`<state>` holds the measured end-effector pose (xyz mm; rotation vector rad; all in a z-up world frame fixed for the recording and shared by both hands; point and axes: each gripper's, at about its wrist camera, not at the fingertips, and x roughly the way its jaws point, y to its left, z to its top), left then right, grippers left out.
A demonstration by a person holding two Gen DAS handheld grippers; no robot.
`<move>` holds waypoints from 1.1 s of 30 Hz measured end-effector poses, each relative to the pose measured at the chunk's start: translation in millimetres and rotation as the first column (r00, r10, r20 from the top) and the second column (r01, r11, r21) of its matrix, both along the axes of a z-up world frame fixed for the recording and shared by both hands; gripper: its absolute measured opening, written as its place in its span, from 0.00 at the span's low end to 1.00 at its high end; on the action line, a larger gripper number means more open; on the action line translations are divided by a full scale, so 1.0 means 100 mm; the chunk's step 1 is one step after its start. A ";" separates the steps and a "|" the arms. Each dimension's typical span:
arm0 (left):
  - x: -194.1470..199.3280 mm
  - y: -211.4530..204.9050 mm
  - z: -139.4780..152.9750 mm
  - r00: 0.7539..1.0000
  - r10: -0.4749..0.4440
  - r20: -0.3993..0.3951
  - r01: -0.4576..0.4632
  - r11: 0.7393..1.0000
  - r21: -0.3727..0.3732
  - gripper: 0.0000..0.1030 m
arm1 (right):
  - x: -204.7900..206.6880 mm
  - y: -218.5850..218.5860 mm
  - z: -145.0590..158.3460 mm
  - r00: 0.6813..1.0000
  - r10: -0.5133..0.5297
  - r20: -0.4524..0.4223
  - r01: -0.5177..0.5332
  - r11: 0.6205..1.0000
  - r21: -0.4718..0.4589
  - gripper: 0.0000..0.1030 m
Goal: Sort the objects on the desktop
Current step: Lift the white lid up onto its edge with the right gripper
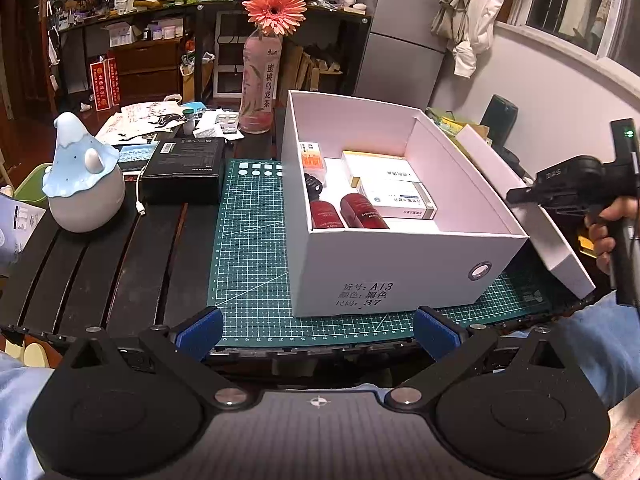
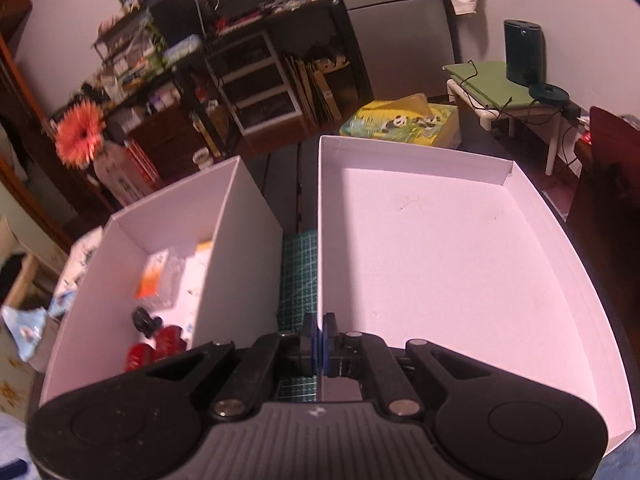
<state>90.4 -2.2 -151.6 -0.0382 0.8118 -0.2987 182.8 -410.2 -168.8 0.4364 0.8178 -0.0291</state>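
Lid [image 2: 460, 260] edge is pinched in right gripper [image 2: 319, 344] beside box [image 2: 224, 240]; left gripper [image 1: 318, 330] fingers spread wide, holding nothing.

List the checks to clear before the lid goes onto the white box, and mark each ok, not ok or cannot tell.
1. Right claw gripping the lid: ok, the pads are shut on its side wall.
2. Lid free of the table: cannot tell; its far end is not clearly shown.
3. White box open, with nothing above the rim: ok, the red bottles and cartons lie low inside.
4. Left claw out of the way: ok, open and in front of the box on the green cutting mat.
5. Lid turned to fit: not ok, its hollow faces up and it sits beside the box.
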 end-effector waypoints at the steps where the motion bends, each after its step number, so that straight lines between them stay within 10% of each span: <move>1: 0.00 0.00 0.00 1.000 0.002 -0.002 -0.002 1.000 0.001 0.99 | -0.02 -0.01 0.02 1.000 -0.007 0.007 0.007 1.000 0.017 0.02; 19: -0.01 0.01 0.00 1.000 0.004 -0.007 -0.004 1.000 0.006 0.99 | -0.47 -0.25 0.35 0.983 -0.078 0.168 0.007 0.923 0.385 0.03; 33: -0.01 0.01 0.00 1.000 0.002 -0.005 -0.002 1.000 0.003 0.99 | -0.57 -0.23 0.42 0.968 -0.079 0.237 -0.048 0.872 0.488 0.03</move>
